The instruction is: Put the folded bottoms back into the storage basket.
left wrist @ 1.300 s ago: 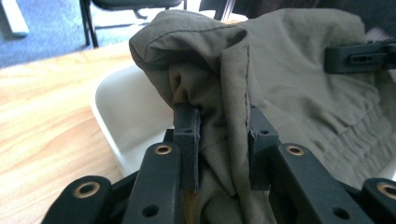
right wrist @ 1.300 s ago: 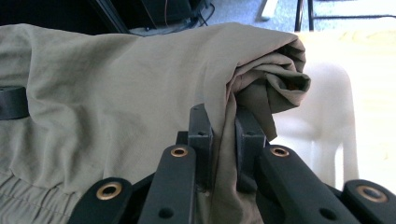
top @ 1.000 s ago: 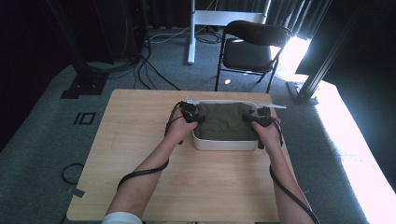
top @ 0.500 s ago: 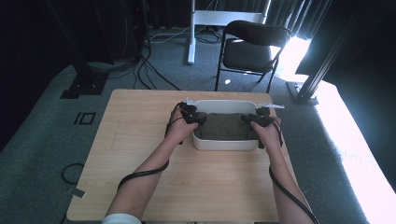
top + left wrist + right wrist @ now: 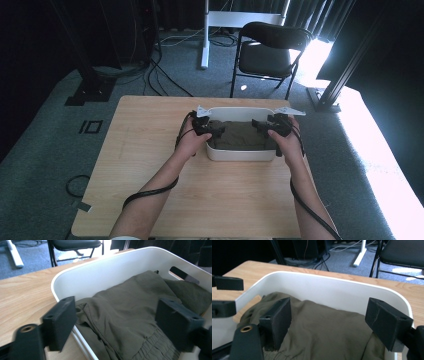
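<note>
Wooden table (image 5: 150, 165) under a white bin (image 5: 240, 152), now slightly nearer the person than a second ago. Inside the bin, olive-green clothing (image 5: 125, 315) (bunched, filling the floor). At the bin's left end, left gripper (image 5: 214, 129), jaws spread wide; at its right end, right gripper (image 5: 260, 125), likewise gaping, both shifted with it.

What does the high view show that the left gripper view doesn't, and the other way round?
High view alone: both forearms, the right gripper at the tub's right end, and the whole table.

Left gripper view alone: the left gripper with its jaws apart over the tub's corner, the garment's seams and gathered waistband, and a handle slot in the far wall.

Both: the white tub, the olive garment inside it, and the black chair.
</note>
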A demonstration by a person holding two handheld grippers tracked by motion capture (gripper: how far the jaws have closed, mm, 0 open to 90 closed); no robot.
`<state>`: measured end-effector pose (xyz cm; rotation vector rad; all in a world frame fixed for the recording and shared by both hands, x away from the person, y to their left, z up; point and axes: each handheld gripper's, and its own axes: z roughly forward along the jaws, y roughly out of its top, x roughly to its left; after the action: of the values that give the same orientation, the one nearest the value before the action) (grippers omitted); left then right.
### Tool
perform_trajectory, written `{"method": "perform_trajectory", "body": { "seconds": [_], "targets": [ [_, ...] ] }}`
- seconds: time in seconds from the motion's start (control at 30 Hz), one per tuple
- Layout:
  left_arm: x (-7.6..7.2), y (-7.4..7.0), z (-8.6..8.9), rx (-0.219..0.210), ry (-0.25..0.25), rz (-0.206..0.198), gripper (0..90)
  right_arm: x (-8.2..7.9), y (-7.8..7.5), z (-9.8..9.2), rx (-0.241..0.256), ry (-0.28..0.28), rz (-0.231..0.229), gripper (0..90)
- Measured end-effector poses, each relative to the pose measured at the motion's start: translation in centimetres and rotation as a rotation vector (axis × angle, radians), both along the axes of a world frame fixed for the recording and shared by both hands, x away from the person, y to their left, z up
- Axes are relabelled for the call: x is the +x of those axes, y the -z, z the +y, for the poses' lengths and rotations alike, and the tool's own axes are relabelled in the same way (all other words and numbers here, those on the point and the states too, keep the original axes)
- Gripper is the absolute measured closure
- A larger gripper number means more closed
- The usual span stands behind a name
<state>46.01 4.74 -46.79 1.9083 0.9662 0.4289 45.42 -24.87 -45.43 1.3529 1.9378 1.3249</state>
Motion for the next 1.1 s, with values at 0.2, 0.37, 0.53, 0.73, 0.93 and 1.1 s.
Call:
{"method": "perform_trajectory", "body": {
  "seconds": [0.2,0.37,0.53,0.73,0.93,1.1],
  "targets": [
    [-1.3,-0.3,0.2,0.062,0.009,-0.06,16.9,-1.4,0.0,-0.1,-0.035,-0.026,-0.022,19.0],
    [-2.7,-1.0,0.8,0.062,0.031,-0.062,16.9,-3.2,0.3,-0.3,-0.045,-0.044,0.024,18.1],
    [-4.3,-1.4,1.0,0.114,0.071,-0.05,16.9,-4.6,0.5,-0.4,-0.041,-0.042,0.0,17.8],
    [-5.8,-1.5,1.0,0.101,0.095,-0.064,16.9,-6.2,0.5,-0.6,-0.046,-0.048,-0.023,17.8],
    [-7.6,-0.9,1.5,0.126,0.123,-0.06,16.9,-7.9,0.7,-0.8,-0.068,-0.059,-0.03,17.8],
    [-8.9,-0.3,2.1,0.125,0.137,-0.058,16.9,-10.1,1.7,-1.7,-0.072,-0.054,-0.027,17.8]
  ]
}}
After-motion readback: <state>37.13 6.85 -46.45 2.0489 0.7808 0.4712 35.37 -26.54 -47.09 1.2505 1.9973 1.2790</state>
